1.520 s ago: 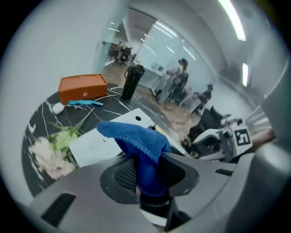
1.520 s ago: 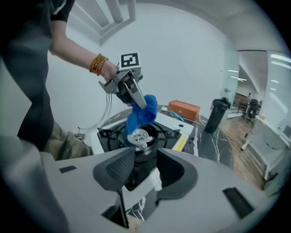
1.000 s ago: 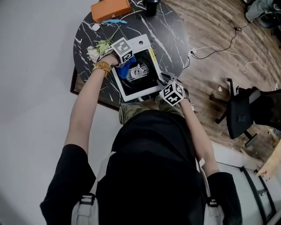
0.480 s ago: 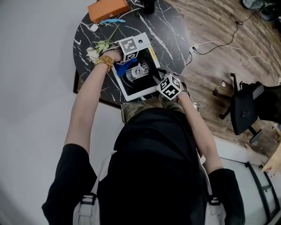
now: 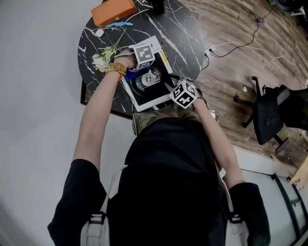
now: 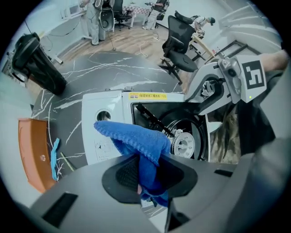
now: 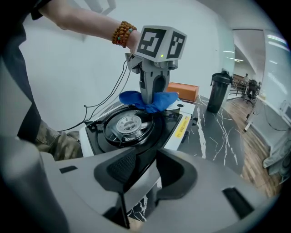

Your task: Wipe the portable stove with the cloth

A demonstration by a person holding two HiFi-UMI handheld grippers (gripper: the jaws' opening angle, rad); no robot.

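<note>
Here, your left gripper (image 6: 143, 175) points steeply down over the far left part of the portable stove (image 6: 107, 132). Its jaws are clamped on the blue cloth (image 6: 136, 139), which bunches up out of the pads and folds over ahead of them. Out past that gripper's left side, a white flower (image 5: 102, 58) lies close by on the black marbled table (image 5: 187, 33), and an orange box (image 5: 114, 10) sits farther off near the table's far edge. Seen from your right gripper view, the cloth hangs under the left gripper's fingertips and appears to meet the stove's black top at the far rim of the round burner (image 6: 183, 144), which lies just to the right of the left gripper. Across the burner, your right gripper (image 7: 143, 170) sits at the stove's near right corner, angled down. Its jaws straddle the stove's white rim, and the rim fills the gap between the pads. Those jaws have just been opening a little with the rim between them.
</note>
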